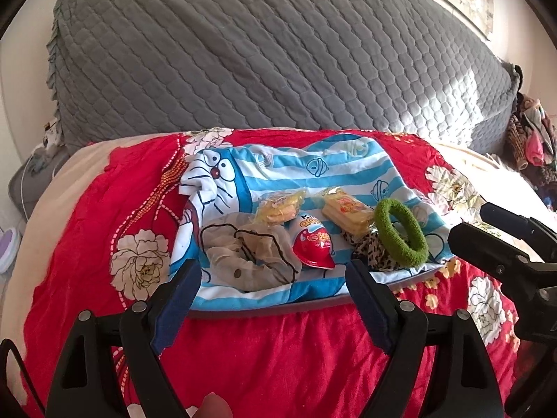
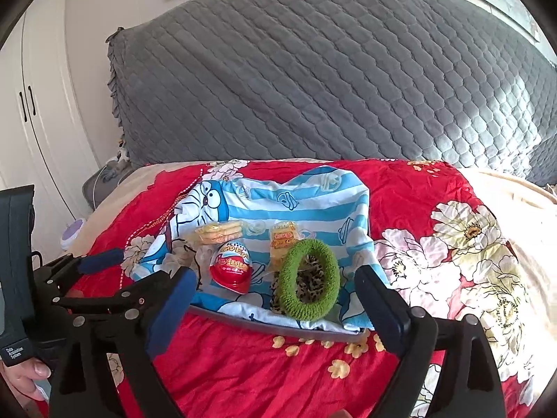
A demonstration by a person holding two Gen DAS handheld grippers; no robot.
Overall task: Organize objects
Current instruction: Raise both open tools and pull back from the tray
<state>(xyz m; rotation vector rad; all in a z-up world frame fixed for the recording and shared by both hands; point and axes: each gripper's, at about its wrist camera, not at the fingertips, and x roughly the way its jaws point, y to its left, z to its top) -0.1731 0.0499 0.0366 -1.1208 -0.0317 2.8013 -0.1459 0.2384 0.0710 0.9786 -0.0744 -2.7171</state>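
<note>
On a blue-striped cartoon cloth [image 1: 278,170] [image 2: 313,195] lie a red Kinder egg [image 1: 313,247] [image 2: 231,264], a green scrunchie [image 1: 400,231] [image 2: 310,278] on a leopard scrunchie [image 1: 369,256] [image 2: 311,280], a beige sheer scrunchie [image 1: 247,254] [image 2: 181,254], and two yellow snack packs [image 1: 278,205] [image 1: 346,210] [image 2: 219,231] [image 2: 283,240]. My left gripper [image 1: 273,299] is open and empty, just short of the cloth's near edge. My right gripper [image 2: 278,308] is open and empty, in front of the green scrunchie; it also shows in the left wrist view [image 1: 501,244].
The cloth lies over a grey-rimmed tray [image 1: 278,311] [image 2: 278,325] on a red floral bedspread [image 1: 278,365] [image 2: 261,376]. A grey quilted headboard [image 1: 261,52] [image 2: 330,69] stands behind. White wardrobe doors [image 2: 38,122] are at left, a clothes pile [image 1: 532,139] at right.
</note>
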